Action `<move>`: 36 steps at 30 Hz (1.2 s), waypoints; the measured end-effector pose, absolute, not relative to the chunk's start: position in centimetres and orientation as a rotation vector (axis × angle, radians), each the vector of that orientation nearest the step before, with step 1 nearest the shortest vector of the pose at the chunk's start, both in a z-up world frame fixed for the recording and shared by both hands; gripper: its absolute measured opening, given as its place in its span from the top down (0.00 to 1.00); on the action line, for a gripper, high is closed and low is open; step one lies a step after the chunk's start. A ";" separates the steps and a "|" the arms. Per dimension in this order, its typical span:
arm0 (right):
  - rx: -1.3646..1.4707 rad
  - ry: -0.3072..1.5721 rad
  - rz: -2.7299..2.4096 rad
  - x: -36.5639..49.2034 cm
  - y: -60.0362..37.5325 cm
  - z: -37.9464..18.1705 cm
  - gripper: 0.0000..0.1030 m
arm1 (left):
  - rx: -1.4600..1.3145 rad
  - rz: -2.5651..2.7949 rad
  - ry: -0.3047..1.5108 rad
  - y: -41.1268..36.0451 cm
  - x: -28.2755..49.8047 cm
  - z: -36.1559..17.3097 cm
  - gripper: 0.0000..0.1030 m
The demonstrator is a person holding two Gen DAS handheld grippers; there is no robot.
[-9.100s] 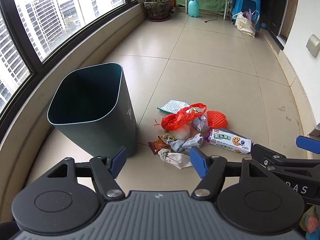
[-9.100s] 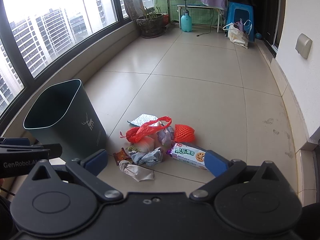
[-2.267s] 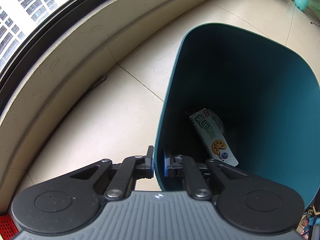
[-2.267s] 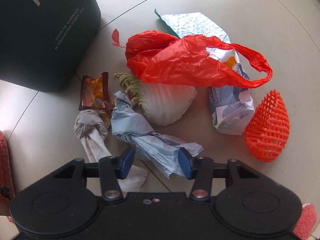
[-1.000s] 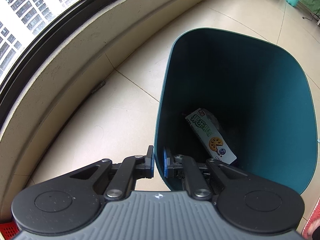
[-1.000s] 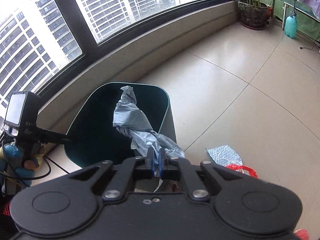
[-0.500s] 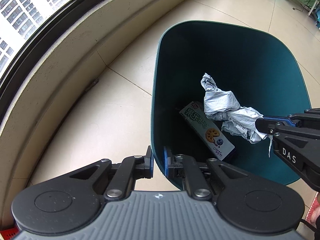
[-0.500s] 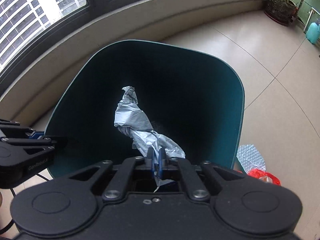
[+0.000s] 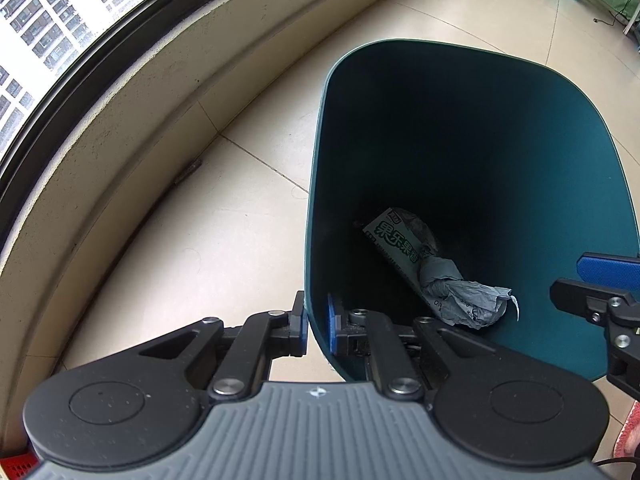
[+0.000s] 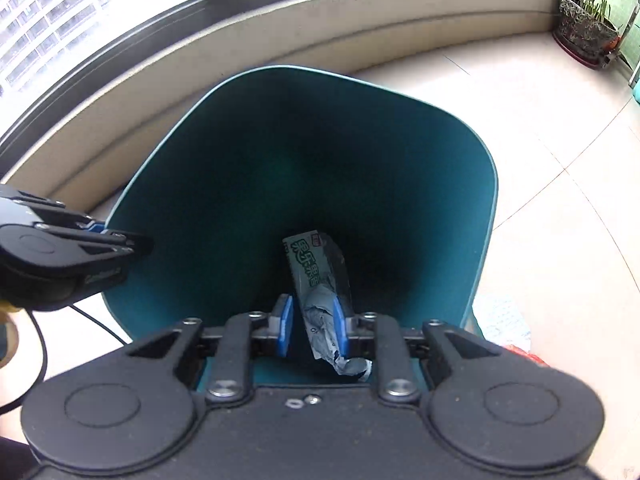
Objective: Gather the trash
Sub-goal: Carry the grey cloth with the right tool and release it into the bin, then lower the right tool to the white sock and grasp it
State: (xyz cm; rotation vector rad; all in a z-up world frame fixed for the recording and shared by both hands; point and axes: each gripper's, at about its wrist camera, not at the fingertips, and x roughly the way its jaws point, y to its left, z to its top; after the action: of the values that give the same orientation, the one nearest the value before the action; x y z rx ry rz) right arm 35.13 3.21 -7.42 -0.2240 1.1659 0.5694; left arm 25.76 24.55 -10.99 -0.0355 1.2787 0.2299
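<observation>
My left gripper point(image 9: 316, 326) is shut on the near rim of the dark teal trash bin point(image 9: 500, 92), one pad outside and one inside. In the bin lie a biscuit packet point(image 9: 394, 244) and a crumpled grey paper wrapper point(image 9: 460, 296) on top of it. My right gripper point(image 10: 310, 330) is open over the bin's point(image 10: 440, 184) mouth. The grey wrapper point(image 10: 320, 320) shows between its pads, down in the bin, on the biscuit packet point(image 10: 310, 262). My right gripper's finger point(image 9: 608, 272) shows at the right in the left wrist view. My left gripper point(image 10: 100, 236) shows at the bin's left rim.
A curved beige wall ledge point(image 9: 132, 92) under dark window frames runs behind the bin. A white bubble-wrap piece point(image 10: 506, 324) and red plastic bag point(image 10: 524, 354) lie on the tiled floor right of the bin. A potted plant point(image 10: 584, 36) stands far right.
My right gripper has opened and let go of the grey wrapper, which has dropped into the bin onto the biscuit packet. My left gripper keeps its hold on the rim.
</observation>
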 end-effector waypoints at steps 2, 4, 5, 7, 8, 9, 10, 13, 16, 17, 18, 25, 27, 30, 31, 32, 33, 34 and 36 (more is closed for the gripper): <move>-0.180 1.148 0.584 34.4 0.7 -6.1 0.71 | -0.042 0.231 1.282 24.5 25.8 -11.3 0.91; -0.153 1.145 0.576 33.6 -1.8 -5.5 0.68 | -0.041 0.234 1.284 24.5 25.6 -11.6 0.91; -0.138 1.139 0.568 33.2 -3.2 -5.3 0.67 | -0.038 0.236 1.284 24.4 25.5 -11.7 0.91; -0.129 1.143 0.539 32.5 -5.2 -5.5 0.62 | -0.038 0.238 1.284 24.4 25.7 -11.9 0.91; -0.115 1.145 0.527 32.2 -6.4 -5.7 0.61 | -0.037 0.238 1.284 24.3 25.7 -11.9 0.91; -0.106 1.152 0.523 32.0 -7.4 -6.1 0.61 | -0.037 0.238 1.284 24.4 25.7 -11.9 0.91; -0.102 1.159 0.519 31.7 -8.1 -6.5 0.60 | -0.037 0.239 1.284 24.4 25.7 -11.9 0.91; -0.112 1.190 0.521 31.2 -9.7 -8.9 0.52 | -0.040 0.241 1.284 23.7 25.2 -11.9 0.91; -0.148 1.243 0.492 30.8 -10.3 -12.5 0.51 | -0.047 0.243 1.286 23.5 24.9 -12.0 0.91; -0.143 1.268 0.485 30.6 -10.3 -13.9 0.51 | -0.049 0.243 1.288 23.6 24.9 -12.1 0.91; -0.137 1.284 0.489 29.8 -10.9 -15.1 0.51 | -0.051 0.242 1.288 23.7 24.9 -11.8 0.91; -0.250 1.367 0.547 27.6 -10.0 -22.0 0.51 | -0.037 0.248 1.283 23.7 24.7 -11.4 0.91; -0.295 1.395 0.535 27.2 -9.9 -24.1 0.51 | -0.046 0.252 1.285 23.8 24.7 -11.4 0.91; -0.327 1.428 0.531 27.2 -9.8 -26.6 0.51 | -0.041 0.255 1.289 23.8 24.8 -11.4 0.91; -0.334 1.432 0.536 27.1 -9.7 -27.1 0.51 | -0.037 0.256 1.290 23.7 24.7 -11.5 0.91; -0.336 1.434 0.543 27.2 -9.6 -27.6 0.51 | -0.034 0.256 1.290 23.6 24.8 -11.5 0.90; -0.336 1.436 0.547 27.2 -9.5 -28.1 0.51 | -0.035 0.257 1.289 23.7 24.8 -11.5 0.91; -0.339 1.438 0.548 27.2 -9.5 -28.5 0.51 | -0.041 0.257 1.290 23.7 24.7 -11.5 0.91; -0.351 1.452 0.543 27.2 -9.3 -29.5 0.51 | -0.049 0.259 1.292 23.9 24.8 -11.5 0.91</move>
State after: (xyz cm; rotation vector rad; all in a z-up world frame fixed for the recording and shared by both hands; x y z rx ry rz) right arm 27.21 -9.35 -29.50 -0.3514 1.4523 0.5431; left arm 24.79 23.85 -11.52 -0.0494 1.2921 0.2586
